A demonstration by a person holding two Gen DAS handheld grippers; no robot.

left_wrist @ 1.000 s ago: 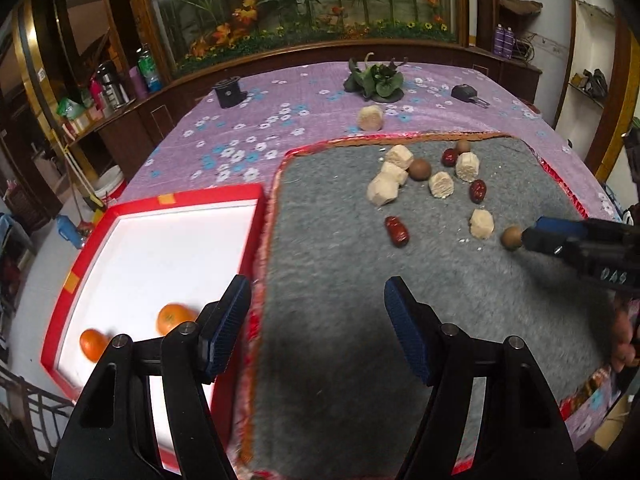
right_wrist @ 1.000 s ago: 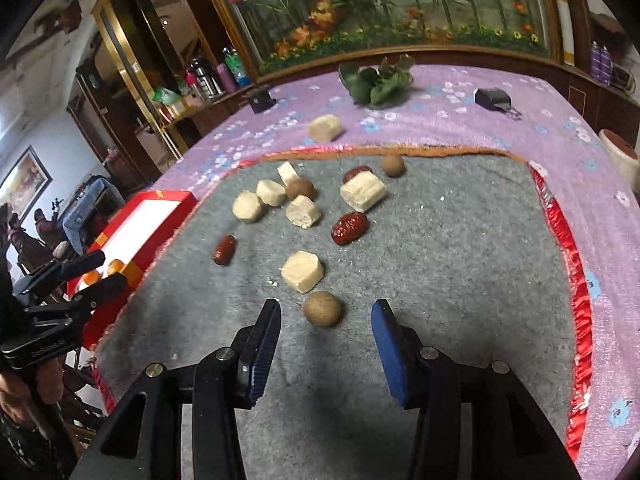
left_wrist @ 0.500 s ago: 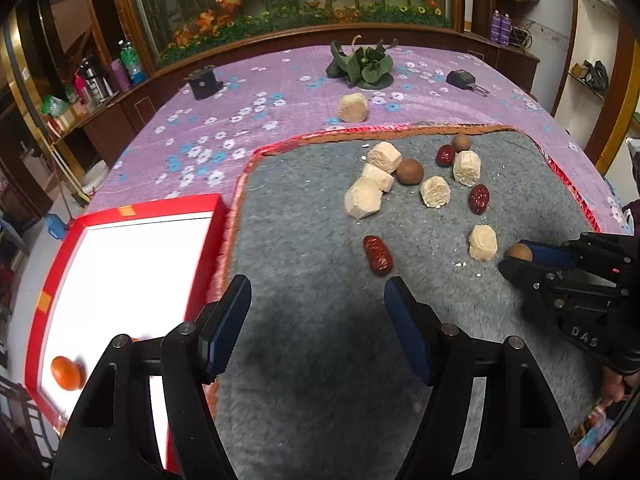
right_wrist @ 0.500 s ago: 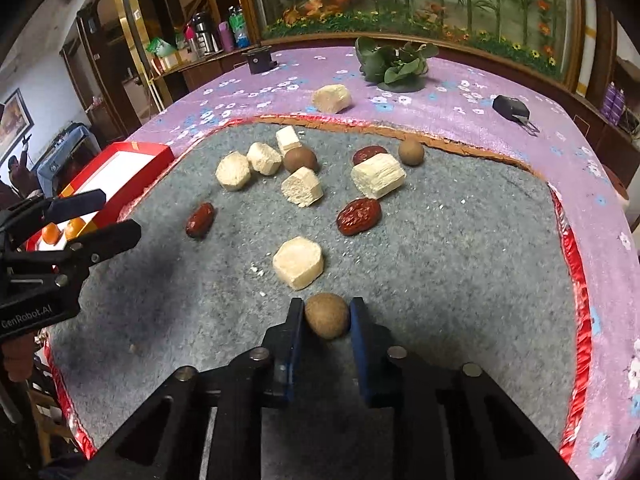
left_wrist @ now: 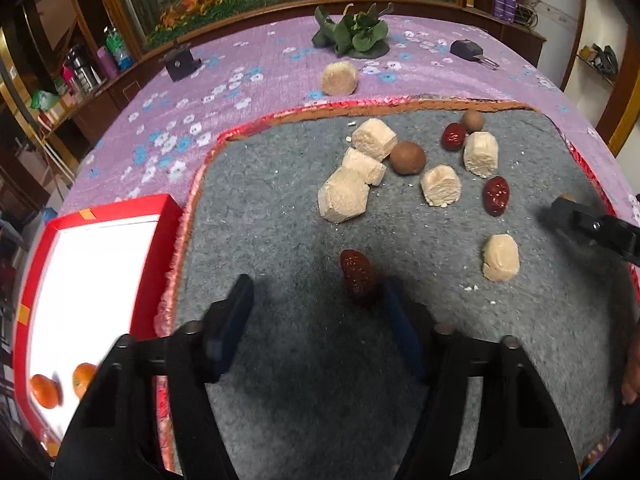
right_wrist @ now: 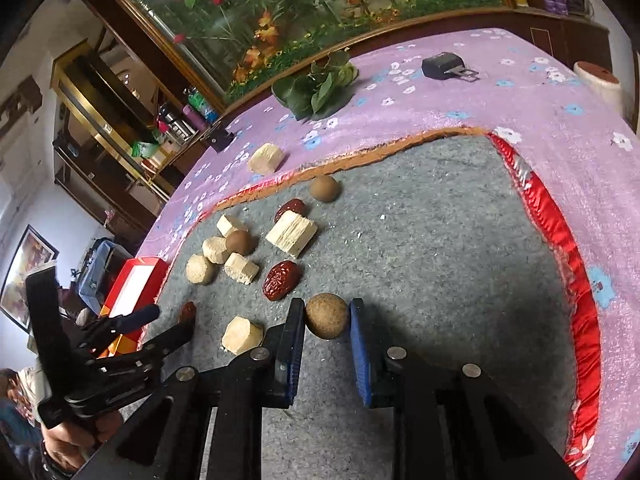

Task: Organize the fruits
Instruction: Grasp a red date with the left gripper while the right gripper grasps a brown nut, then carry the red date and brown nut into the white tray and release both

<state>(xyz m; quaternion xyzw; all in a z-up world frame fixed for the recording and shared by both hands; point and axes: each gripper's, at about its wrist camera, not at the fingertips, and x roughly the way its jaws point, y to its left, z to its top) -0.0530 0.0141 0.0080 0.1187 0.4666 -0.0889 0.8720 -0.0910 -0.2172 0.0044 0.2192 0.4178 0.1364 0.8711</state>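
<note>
Picking step: right tool (right_wrist: 326, 316) clamps a longan (right_wrist: 327, 315); left tool (left_wrist: 316, 312), half-open and just closing, straddles a date (left_wrist: 357, 276). Next, pinch it and lift.

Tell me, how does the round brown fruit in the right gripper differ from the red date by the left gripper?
The brown fruit is round, dull tan and clamped in the right gripper. The red date is oblong, wrinkled, dark red and lies loose on the grey mat, between the left gripper's closing jaws.
</note>
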